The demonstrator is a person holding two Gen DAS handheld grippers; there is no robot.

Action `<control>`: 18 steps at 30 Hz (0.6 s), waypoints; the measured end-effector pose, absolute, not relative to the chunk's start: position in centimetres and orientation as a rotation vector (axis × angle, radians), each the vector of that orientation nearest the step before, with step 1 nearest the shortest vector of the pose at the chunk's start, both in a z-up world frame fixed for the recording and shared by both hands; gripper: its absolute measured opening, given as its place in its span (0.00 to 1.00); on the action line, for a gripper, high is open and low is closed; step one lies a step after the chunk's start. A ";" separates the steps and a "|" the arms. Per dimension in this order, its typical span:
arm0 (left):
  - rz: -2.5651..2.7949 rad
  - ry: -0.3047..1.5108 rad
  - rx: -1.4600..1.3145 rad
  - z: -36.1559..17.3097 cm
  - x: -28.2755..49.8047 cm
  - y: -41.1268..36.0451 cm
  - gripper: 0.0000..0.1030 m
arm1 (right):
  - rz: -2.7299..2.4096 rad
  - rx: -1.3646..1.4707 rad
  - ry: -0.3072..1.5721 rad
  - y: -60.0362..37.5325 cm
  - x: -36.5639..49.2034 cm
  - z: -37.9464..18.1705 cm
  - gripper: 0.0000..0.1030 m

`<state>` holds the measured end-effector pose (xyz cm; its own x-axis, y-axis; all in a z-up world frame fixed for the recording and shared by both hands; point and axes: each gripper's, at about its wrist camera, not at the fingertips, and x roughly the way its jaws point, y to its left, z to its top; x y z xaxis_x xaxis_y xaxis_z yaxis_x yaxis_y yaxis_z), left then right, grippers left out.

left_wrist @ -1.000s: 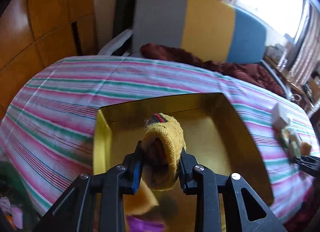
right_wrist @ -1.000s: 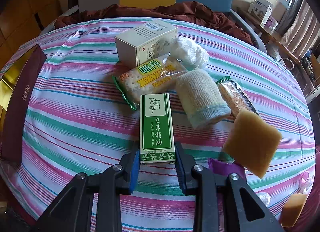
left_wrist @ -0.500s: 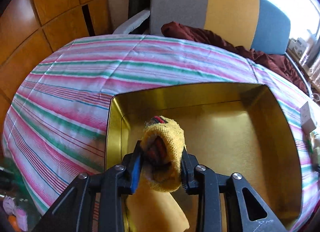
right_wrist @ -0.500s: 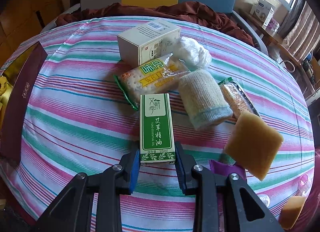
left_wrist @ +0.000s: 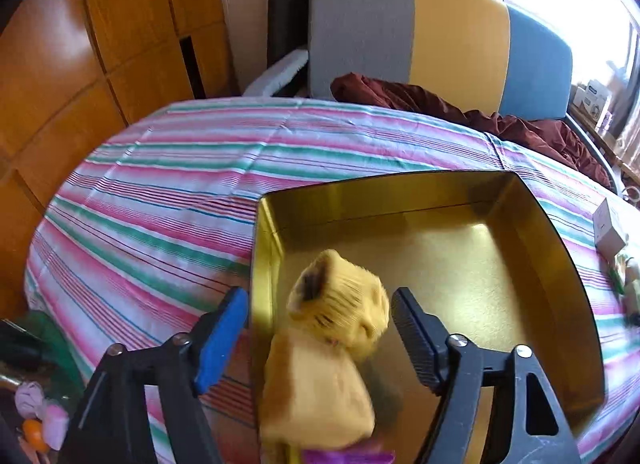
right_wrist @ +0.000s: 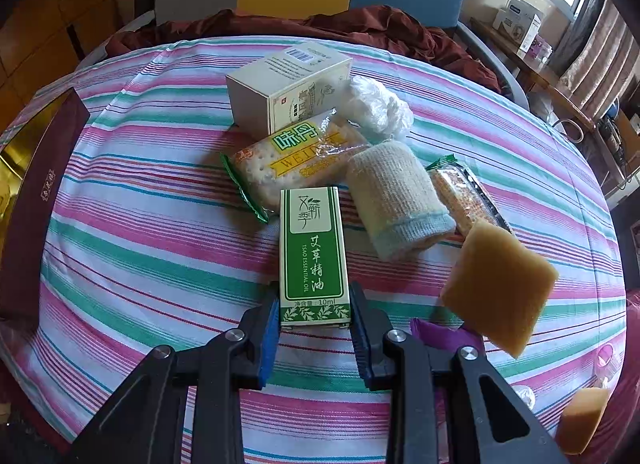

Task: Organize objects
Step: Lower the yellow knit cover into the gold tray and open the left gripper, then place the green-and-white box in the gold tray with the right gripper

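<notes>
My left gripper (left_wrist: 320,324) is open above the near left corner of a gold tray (left_wrist: 560,264). A rolled yellow sock (left_wrist: 340,304) sits loose between the jaws, blurred, over a yellow sponge (left_wrist: 320,392). My right gripper (right_wrist: 314,324) is shut on the near end of a green essential oil box (right_wrist: 312,248) that lies on the striped tablecloth (right_wrist: 140,256). Behind it lie a cracker pack (right_wrist: 288,159), a cream rolled sock (right_wrist: 396,199), a white box (right_wrist: 288,87), a white plastic wad (right_wrist: 380,107) and a snack bar (right_wrist: 464,191).
The tray's dark red outer wall (right_wrist: 36,199) shows at the left of the right wrist view. A tan sponge (right_wrist: 500,284) hangs near the right gripper. A striped chair (left_wrist: 440,35) with a maroon cloth (left_wrist: 460,111) stands behind the table. Wooden cabinets (left_wrist: 80,63) are at left.
My left gripper has opened and let go of the yellow sock, which now drops into the tray's near left corner. The right gripper stays shut on the green box.
</notes>
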<state>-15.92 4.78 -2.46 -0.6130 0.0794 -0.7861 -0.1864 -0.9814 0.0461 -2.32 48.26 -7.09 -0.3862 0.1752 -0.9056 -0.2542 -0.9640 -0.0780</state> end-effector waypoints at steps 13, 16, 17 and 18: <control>2.747 -0.013 -1.160 -0.4 -8.2 1.3 0.73 | 2.398 -1.539 0.074 47.2 -2.1 -6.8 0.30; 2.739 -0.046 -1.150 -0.3 -6.5 1.1 0.73 | 2.389 -1.523 0.093 47.2 -1.9 -6.4 0.30; 2.736 -0.045 -1.147 -0.3 -5.9 1.1 0.73 | 2.392 -1.506 0.115 47.2 -1.8 -5.9 0.30; 2.737 -0.039 -1.144 -0.3 -5.5 1.1 0.73 | 2.404 -1.483 0.139 47.2 -1.7 -5.3 0.30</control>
<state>-5.46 1.14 -0.29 -0.6897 0.1701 -0.7038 -0.1500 -0.9845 -0.0909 -1.72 47.16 -5.28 -0.4149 0.2117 -0.8849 -0.3126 -0.9465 -0.0799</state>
